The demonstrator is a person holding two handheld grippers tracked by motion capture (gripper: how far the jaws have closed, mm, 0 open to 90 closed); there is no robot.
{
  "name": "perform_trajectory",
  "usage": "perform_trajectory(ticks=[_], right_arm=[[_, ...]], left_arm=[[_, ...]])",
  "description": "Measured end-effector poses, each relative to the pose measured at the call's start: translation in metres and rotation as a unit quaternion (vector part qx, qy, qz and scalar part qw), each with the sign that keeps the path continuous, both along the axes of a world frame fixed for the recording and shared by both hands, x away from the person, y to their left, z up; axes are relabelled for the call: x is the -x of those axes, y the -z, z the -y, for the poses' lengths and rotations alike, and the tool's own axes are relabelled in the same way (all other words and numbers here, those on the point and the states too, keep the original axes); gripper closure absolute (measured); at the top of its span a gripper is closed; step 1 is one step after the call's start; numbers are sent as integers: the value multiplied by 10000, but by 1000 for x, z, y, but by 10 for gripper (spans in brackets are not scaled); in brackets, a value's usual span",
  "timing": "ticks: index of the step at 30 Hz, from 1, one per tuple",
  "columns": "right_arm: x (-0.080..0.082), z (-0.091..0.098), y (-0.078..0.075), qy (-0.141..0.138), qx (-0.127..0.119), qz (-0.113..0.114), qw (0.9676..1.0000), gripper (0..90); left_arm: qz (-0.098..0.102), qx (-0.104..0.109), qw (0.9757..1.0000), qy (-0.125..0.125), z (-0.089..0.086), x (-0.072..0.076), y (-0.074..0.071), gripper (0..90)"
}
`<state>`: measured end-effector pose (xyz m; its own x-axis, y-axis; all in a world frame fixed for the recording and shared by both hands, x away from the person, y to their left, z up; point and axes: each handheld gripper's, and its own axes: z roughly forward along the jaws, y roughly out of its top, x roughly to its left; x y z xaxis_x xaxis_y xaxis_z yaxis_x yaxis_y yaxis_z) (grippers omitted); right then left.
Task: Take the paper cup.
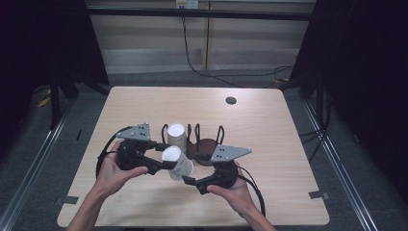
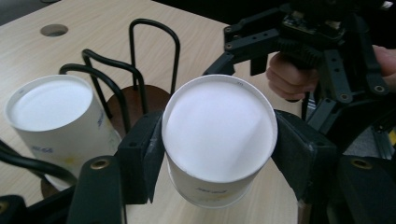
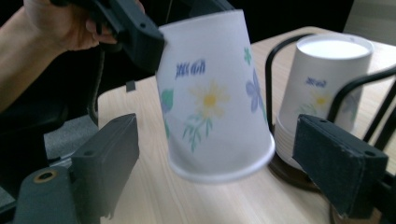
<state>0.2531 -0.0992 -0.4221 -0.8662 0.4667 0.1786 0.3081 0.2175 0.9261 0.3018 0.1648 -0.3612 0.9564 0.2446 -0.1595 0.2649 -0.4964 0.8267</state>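
Observation:
A white paper cup (image 1: 177, 162) with a flower print hangs upside down above the table, my left gripper (image 1: 166, 157) shut on it near its base. In the left gripper view its pads (image 2: 152, 149) press both sides of the cup (image 2: 219, 135). My right gripper (image 1: 193, 169) is open just right of the cup. In the right gripper view the cup's rim (image 3: 222, 170) hangs between the wide jaws of my right gripper (image 3: 224, 163), and neither pad (image 3: 109, 149) touches it. A stack of like cups (image 1: 176, 134) stands upside down in a black wire rack (image 1: 207, 144).
The rack's brown round base (image 1: 208, 147) and wire loops (image 2: 154, 51) stand just behind both grippers. A small round hole (image 1: 231, 100) is in the tabletop at the far right. Light wood tabletop (image 1: 269, 125) lies open around the rack.

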Motion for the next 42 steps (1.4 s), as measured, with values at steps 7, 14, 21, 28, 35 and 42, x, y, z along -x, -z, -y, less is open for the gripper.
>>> perform_trajectory(ticks=[7,14,21,28,35,42], right_arm=[[-1,-6,2,-80,-146,79,9998,146],[-1,-5,6,-143,-241,88,9996,162],[-4,-7,15,-176,-234,44,9996,168],[-4,-9,16,-219,-194,144,9995,225],[-3,-10,18,-242,-174,172,9994,233],[-1,-11,18,-272,-240,250,9990,267]], left_arm=[[-58,-15,9999,123,5,1,0,375],[-83,0,9998,155,14,2,1,375],[-144,124,9995,240,13,3,-1,376],[-228,270,9990,273,9,2,-3,376],[-291,263,9988,285,8,0,0,375],[-324,347,9983,349,6,0,0,374]])
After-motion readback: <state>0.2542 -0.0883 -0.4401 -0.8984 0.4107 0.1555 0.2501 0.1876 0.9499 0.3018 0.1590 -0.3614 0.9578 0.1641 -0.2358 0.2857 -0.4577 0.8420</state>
